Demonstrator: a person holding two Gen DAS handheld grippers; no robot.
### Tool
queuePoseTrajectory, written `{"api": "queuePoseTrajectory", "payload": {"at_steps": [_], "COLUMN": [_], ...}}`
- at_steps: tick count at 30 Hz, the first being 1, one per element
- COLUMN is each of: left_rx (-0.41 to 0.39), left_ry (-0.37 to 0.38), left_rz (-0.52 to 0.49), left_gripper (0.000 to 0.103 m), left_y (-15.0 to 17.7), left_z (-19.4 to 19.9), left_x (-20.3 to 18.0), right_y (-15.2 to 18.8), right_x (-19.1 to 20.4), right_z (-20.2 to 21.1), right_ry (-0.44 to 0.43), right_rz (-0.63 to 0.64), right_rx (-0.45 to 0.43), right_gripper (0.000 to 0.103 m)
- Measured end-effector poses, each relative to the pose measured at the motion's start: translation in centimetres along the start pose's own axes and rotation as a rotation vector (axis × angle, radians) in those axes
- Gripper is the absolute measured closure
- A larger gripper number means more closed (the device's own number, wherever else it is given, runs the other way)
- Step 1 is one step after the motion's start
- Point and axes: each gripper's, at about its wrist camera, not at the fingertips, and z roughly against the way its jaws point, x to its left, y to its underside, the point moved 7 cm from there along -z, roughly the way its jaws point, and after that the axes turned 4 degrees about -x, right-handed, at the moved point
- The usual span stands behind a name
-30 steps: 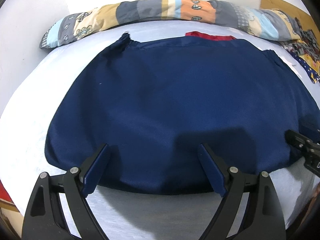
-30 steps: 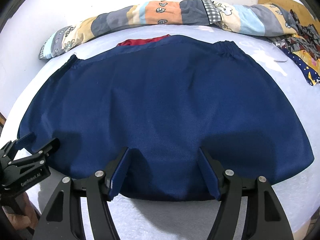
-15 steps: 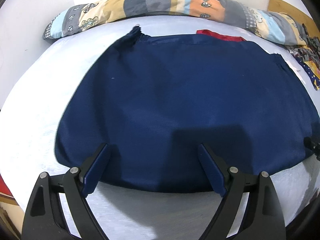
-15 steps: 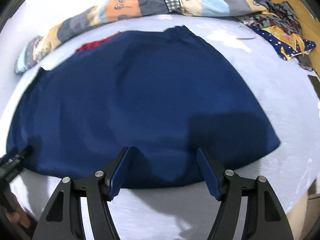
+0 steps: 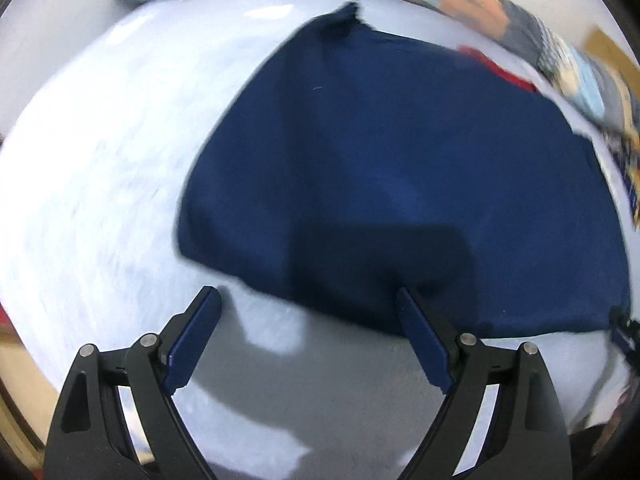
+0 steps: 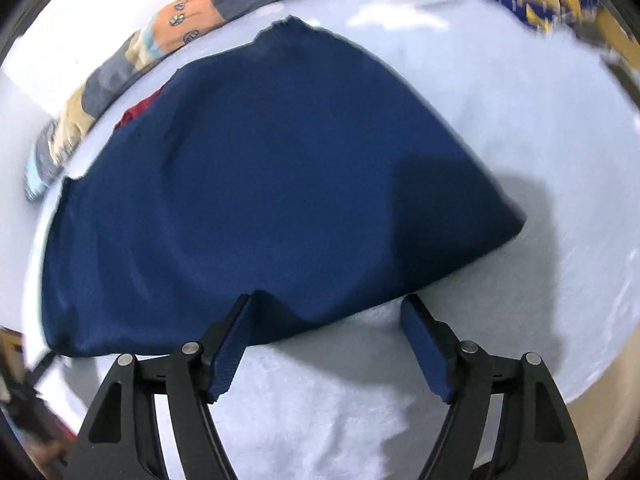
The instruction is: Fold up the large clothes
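Both wrist views are bright and evenly lit from above, with pale glare patches on the white bed cover [image 5: 92, 184] and soft grey shadows of the gripper frames falling across the navy garment [image 6: 256, 184] and the cover below it. Fisheye distortion bows everything outward into a dark circular rim. Motion blur smears the patchwork bolster [image 5: 516, 24] and the outer edges, while the centre stays fairly sharp.

Bare white sheet [image 5: 100, 184] flanks the navy garment [image 6: 260, 184]; patchwork roll [image 6: 188, 28] borders beyond.
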Motion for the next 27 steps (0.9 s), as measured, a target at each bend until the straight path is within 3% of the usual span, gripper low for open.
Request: {"api": "queuePoseTrajectory", "payload": {"at_steps": [2, 5, 9, 15, 17, 20, 24, 26, 27], "left_rx": [-0.016, -0.176, -0.307, -0.347, -0.337, -0.381, -0.399, -0.376, -0.322], "left_ry": [0.022, 0.074, 0.098, 0.17, 0.209, 0.227, 0.29, 0.249, 0.211], "left_rz": [0.017, -0.039, -0.143, -0.267, -0.288, -0.333, -0.297, -0.31, -0.315], "left_gripper": [0.013, 0.013, 0.013, 0.013, 0.013, 0.013, 0.013, 0.013, 0.013], "left_y": [-0.2, -0.5, 0.3, 0.9, 1.0, 0.5, -0.6, -0.8, -0.5], "left_z": [1.3, 4.7, 6.5, 6.1, 5.4, 4.7, 4.0, 2.6, 0.7], "left_x": [0.2, -0.5, -3.0, -10.6, -12.2, -14.8, -17.0, -18.0, -18.2], "right_y": [-0.4, -0.7, -1.1, -0.3, 0.2, 0.6, -1.1, -1.3, -1.3], "right_x": [-0.4, -1.1, -1.3, -0.4, 0.0, -0.6, -1.0, -1.6, -1.8], "right_z": [1.4, 2.8, 3.8, 6.9, 8.1, 8.2, 6.8, 6.3, 5.9], "right_ry": [-0.059, -0.149, -0.143, -0.122, -0.138, -0.09, -0.136, -0.141, -0.162], "right_rz": [-0.058, -0.156, -0.153, -0.09, -0.008, 0.078, 0.037, 0.008, -0.007], "right_rx": [-0.035, -0.061, -0.102, -0.137, -0.193, -0.255, -0.253, -0.244, -0.225], "right_gripper": [0.028, 0.028, 0.027, 0.027, 0.027, 0.026, 0.028, 0.026, 0.026]}}
